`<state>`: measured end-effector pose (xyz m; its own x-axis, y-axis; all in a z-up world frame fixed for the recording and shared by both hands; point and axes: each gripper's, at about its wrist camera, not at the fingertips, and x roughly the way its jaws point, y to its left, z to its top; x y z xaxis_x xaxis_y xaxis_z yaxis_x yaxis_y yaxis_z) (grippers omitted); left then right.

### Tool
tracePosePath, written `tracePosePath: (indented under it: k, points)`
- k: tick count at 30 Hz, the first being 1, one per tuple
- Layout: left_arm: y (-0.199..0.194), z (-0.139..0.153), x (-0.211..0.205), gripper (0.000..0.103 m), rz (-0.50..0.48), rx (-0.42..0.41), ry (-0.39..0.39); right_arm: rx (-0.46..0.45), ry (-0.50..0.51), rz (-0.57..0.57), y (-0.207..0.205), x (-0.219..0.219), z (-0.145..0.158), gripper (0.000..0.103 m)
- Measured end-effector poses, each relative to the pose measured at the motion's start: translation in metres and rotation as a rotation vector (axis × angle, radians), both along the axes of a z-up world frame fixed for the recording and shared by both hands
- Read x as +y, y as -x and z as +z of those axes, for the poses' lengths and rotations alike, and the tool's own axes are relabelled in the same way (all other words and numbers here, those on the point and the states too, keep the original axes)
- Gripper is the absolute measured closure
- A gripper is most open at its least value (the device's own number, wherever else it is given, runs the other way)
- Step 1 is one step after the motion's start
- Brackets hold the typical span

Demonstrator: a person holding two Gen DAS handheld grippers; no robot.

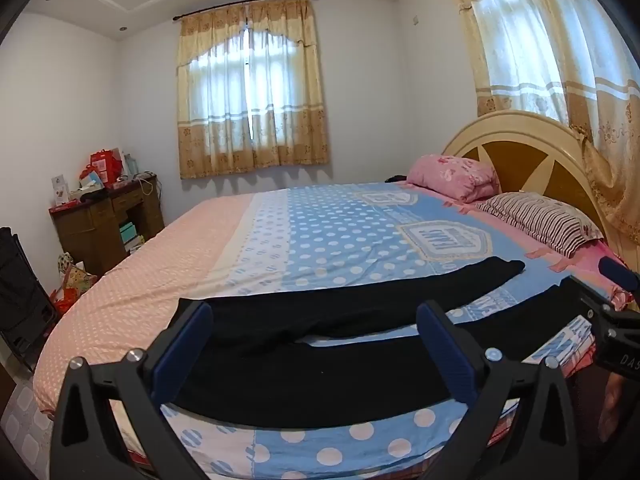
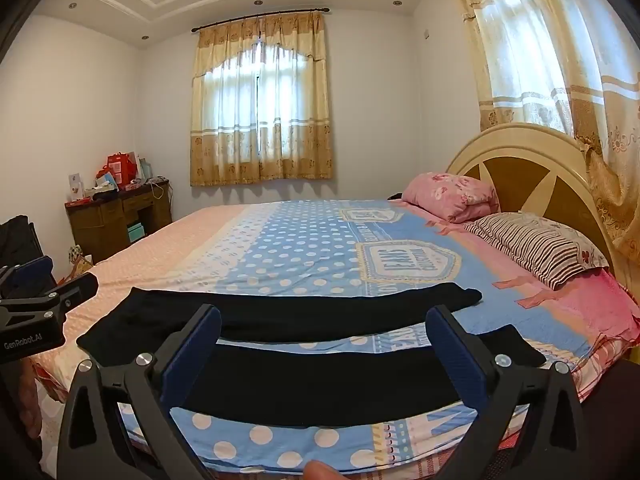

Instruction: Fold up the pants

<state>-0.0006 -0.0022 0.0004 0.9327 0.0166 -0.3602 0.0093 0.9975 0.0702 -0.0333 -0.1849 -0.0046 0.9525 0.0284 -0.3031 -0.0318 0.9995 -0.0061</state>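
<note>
at the far left, against the wall, a dark wooden desk point(image 1: 108, 220) piled with boxes stands well apart from the work. the bed point(image 1: 132, 280) fills the middle of both views, and the black pants point(image 1: 320, 368) lie flat across its near edge on the blue dotted cover, waist end to the left and the two legs running off to the right, slightly spread so a strip of cover shows between them. the left gripper point(image 1: 316, 352) hangs above the waist-and-thigh part with its fingers point(image 1: 182, 354) wide apart and nothing between them. the right gripper point(image 2: 326, 354) hovers further along over the near leg, its fingers equally spread and empty. beyond them, at the right, a pink pillow point(image 2: 452, 196) and a striped pillow point(image 2: 536, 248) rest by the headboard.

the cloth looks soft, thin and light (probably a knit, judging by how limply it lies), so it should sag and drag when lifted rather than hold a shape. sensible holds seem to be the waistband corner on the left and the cuff of one leg on the right, pinching a single edge each, so one leg can be carried over the other without bunching.
</note>
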Motion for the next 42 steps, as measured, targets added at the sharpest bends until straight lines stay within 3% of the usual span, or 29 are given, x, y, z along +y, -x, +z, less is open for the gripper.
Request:
tracePosePath:
  k: [42]
  points:
    - [0.002, 0.002, 0.013, 0.000, 0.008, -0.031, 0.021, 0.001, -0.003, 0.000, -0.001, 0.001, -0.003, 0.001]
